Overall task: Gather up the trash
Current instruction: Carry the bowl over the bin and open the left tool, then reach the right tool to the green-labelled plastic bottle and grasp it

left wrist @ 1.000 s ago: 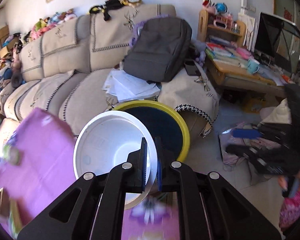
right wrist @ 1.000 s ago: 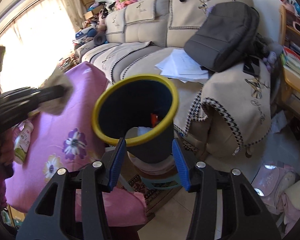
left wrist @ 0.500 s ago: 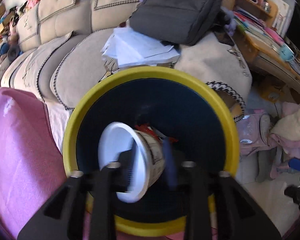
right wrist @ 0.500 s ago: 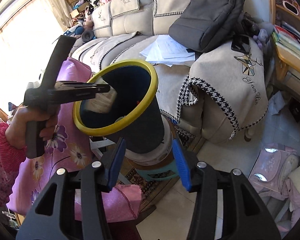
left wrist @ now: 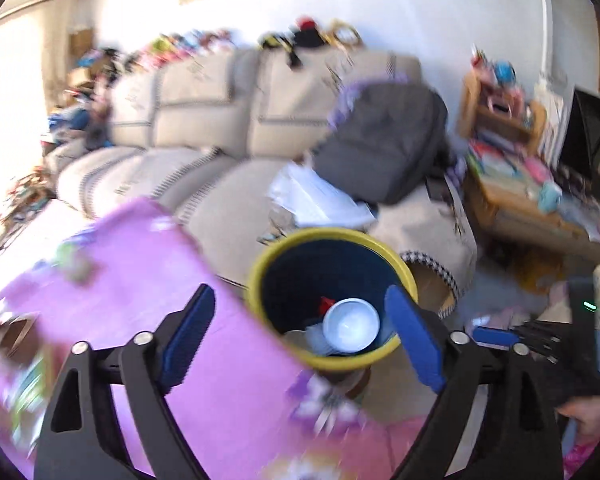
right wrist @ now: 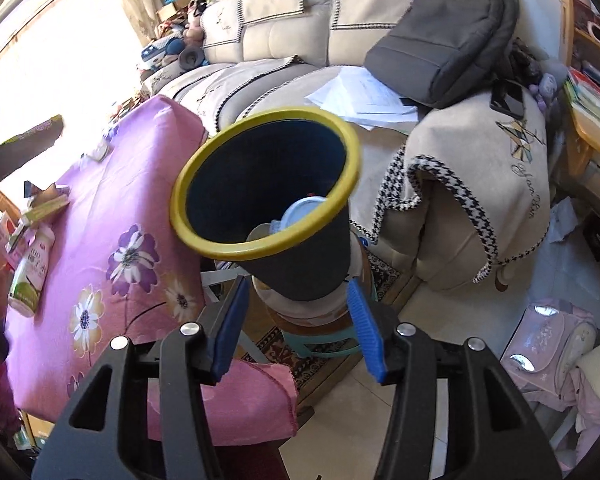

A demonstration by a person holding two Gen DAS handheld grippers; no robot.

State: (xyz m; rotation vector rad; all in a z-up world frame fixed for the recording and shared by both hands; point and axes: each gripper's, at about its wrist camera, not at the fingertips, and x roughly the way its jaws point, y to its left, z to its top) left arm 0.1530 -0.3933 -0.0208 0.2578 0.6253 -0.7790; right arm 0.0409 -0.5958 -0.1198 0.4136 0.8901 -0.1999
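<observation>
Both of my tools hang empty over a cluttered living room, and the dark, yellow-rimmed plastic waste bin [right wrist: 268, 200] is the mark I steer by.

Left of the bin lies the table under its pink flowered cloth [right wrist: 112, 240], carrying what looks like the remaining litter: a white-and-green drink bottle [right wrist: 30, 272] lying on its side and, farther back, a small flat carton [right wrist: 46, 206]. The left wrist view is blurred, so I can add little detail from there.

My left tool [left wrist: 300, 340] has its blue-padded fingers spread wide with nothing between them, framing the bin's mouth from above. Inside, a white round plastic cup [left wrist: 351, 325] rests open side up on other scraps, beside something red. I judge that load is delivered.

My right tool [right wrist: 296, 320] is likewise parted and empty, held low before the bin, which stands raised on a round stool [right wrist: 320, 336], presumably to bring its rim level with the table edge. A folded pink cloth [right wrist: 236, 396] hangs just below the tool's left finger.

Behind the bin runs a beige sofa [right wrist: 284, 20] with loose white papers [right wrist: 364, 96] and a grey backpack [right wrist: 444, 44]. To the bin's right, the houndstooth-trimmed cover [right wrist: 460, 200] drapes over the sofa arm.

A reach back to the bottle must clear the bin's rim; a knock could topple it off the stool.
</observation>
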